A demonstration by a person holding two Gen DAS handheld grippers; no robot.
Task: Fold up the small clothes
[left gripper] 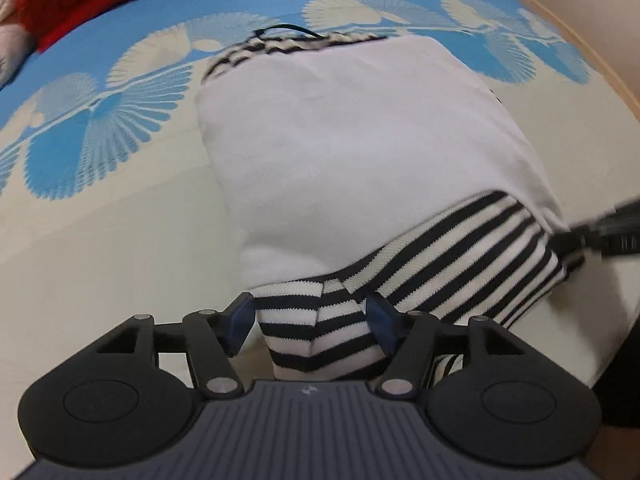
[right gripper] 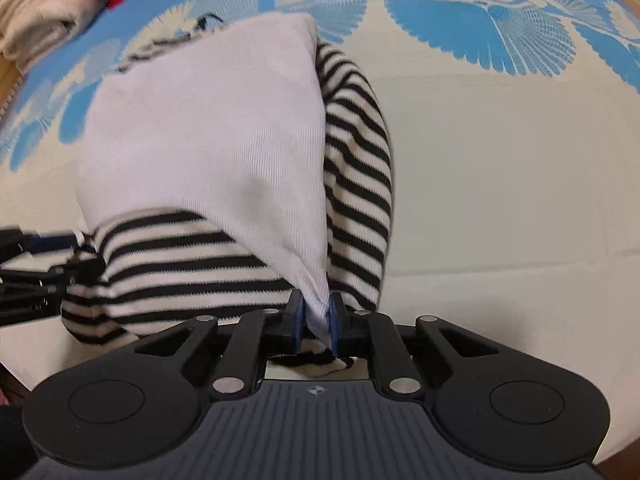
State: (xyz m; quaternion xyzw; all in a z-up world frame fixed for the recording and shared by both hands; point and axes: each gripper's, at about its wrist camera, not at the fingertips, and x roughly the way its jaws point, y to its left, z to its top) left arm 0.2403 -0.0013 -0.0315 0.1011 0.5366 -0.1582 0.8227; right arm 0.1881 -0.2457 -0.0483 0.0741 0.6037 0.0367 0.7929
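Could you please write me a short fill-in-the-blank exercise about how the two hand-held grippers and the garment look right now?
1. The right hand-held gripper is shut on the garment's plain ____ fabric.
2. The left hand-held gripper stands ____ around a striped fold.
3. The garment has black and white ____ sleeves.
4. The bedsheet has a ____ and cream pattern.

Missing words: white; open; striped; blue

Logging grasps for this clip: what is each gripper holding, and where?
Right gripper: shut on the white-and-striped garment's white corner. Left gripper: fingers straddle its striped edge, open.
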